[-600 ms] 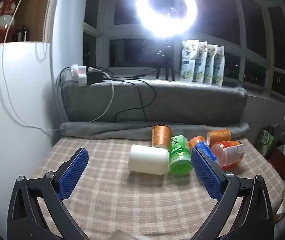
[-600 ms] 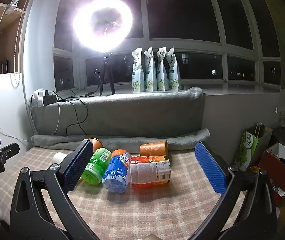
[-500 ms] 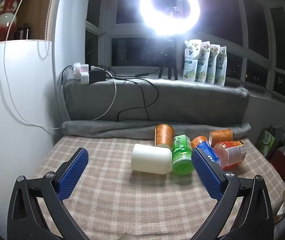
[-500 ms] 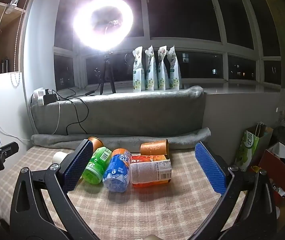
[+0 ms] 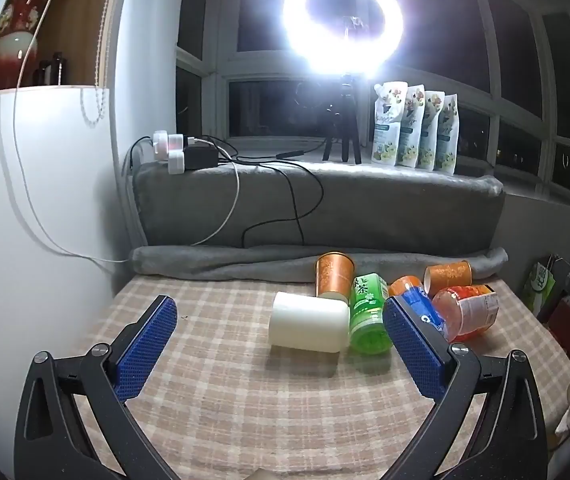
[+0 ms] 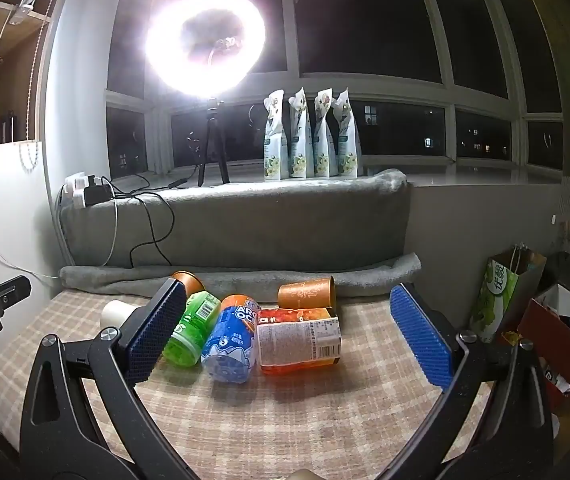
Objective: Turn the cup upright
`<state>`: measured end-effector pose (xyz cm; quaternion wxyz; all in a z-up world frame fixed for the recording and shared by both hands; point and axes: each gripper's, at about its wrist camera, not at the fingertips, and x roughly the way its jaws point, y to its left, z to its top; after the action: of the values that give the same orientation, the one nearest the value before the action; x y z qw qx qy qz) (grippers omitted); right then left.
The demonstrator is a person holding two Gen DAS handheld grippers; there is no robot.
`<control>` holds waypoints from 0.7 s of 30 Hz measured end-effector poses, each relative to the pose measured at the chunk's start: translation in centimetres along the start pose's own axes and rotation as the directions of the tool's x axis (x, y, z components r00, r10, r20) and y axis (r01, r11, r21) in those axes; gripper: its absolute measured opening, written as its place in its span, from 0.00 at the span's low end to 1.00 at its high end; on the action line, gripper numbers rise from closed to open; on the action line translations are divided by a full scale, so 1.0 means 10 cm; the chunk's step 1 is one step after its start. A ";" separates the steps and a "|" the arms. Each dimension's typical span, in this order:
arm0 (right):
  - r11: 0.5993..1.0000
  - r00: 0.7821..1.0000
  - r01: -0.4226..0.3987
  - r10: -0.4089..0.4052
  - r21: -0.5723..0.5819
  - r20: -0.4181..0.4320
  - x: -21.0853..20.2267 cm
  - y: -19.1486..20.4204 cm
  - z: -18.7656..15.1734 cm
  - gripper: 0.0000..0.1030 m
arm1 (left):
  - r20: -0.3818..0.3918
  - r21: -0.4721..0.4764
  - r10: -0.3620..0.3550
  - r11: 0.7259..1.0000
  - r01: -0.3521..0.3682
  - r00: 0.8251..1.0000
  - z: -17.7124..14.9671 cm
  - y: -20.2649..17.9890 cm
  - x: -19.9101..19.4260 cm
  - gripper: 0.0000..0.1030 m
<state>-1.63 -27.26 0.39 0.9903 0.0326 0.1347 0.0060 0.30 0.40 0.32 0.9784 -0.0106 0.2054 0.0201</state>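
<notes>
Left wrist view: left gripper (image 5: 279, 338) has its blue-padded fingers (image 5: 147, 344) spread wide, nothing between them, held above the checked beige cloth worktop (image 5: 245, 408). White cylindrical plastic cup (image 5: 308, 327) lies on its side ahead, between the finger lines and closer to the right finger, apart from both. Touching its right end: green tea bottle (image 5: 368, 314) on its side. Behind those, a copper-orange paper cup (image 5: 333, 276) stands mouth-down by the rolled grey blanket (image 5: 225, 260). A second copper-orange paper cup (image 5: 448, 275) lies on its side further right, near the same roll. Blue-labelled bottle (image 5: 425, 312) is partly hidden by the right finger; orange-red bottle with a white label (image 5: 467, 312) lies just beside it. Right wrist view: right gripper (image 6: 287, 334) also has fingers (image 6: 421, 340) spread wide, gripping nothing. Green bottle (image 6: 189, 330), blue bottle (image 6: 229, 340) and orange-red bottle (image 6: 299, 340) lie side by side between the finger lines, not touched. Sideways copper cup (image 6: 307, 292) sits just behind the orange-red bottle. White cup (image 6: 119, 312) is mostly hidden behind the left finger; only its end shows. Mouth-down copper cup (image 6: 189, 280) peeks out above that finger. Ring light on a tripod (image 6: 205, 46) glares from the sill, with four white pouches (image 6: 311, 136) beside it.
</notes>
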 end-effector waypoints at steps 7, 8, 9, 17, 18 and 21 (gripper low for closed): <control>1.000 1.000 0.000 0.000 0.000 -0.001 0.01 -0.01 -0.02 1.00 | -0.001 0.013 -0.008 1.000 0.008 1.000 -0.04 -0.05 0.01 0.99; 1.000 1.000 -0.001 0.001 -0.001 -0.002 0.01 -0.01 -0.02 1.00 | -0.001 0.013 -0.009 1.000 0.009 1.000 -0.04 -0.05 0.01 0.99; 1.000 1.000 0.000 0.000 -0.001 -0.002 0.01 -0.01 -0.02 1.00 | 0.000 0.013 -0.007 1.000 0.007 1.000 -0.04 -0.05 0.01 0.99; 1.000 1.000 0.001 -0.001 -0.003 -0.002 0.00 0.00 0.00 1.00 | 0.000 0.007 -0.008 1.000 0.008 1.000 -0.04 -0.05 0.01 0.99; 1.000 1.000 0.001 -0.001 -0.004 -0.002 0.01 0.00 0.00 1.00 | 0.000 0.008 -0.009 1.000 0.009 1.000 -0.04 -0.05 0.01 0.99; 1.000 1.000 0.001 -0.001 -0.005 -0.002 0.01 0.00 0.00 1.00 | -0.001 0.008 -0.009 1.000 0.009 1.000 -0.03 -0.04 0.01 0.99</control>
<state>-1.56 -27.24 0.37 0.9903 0.0300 0.1356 0.0061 0.28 -0.03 -0.02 0.9785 -0.0077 0.2057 0.0151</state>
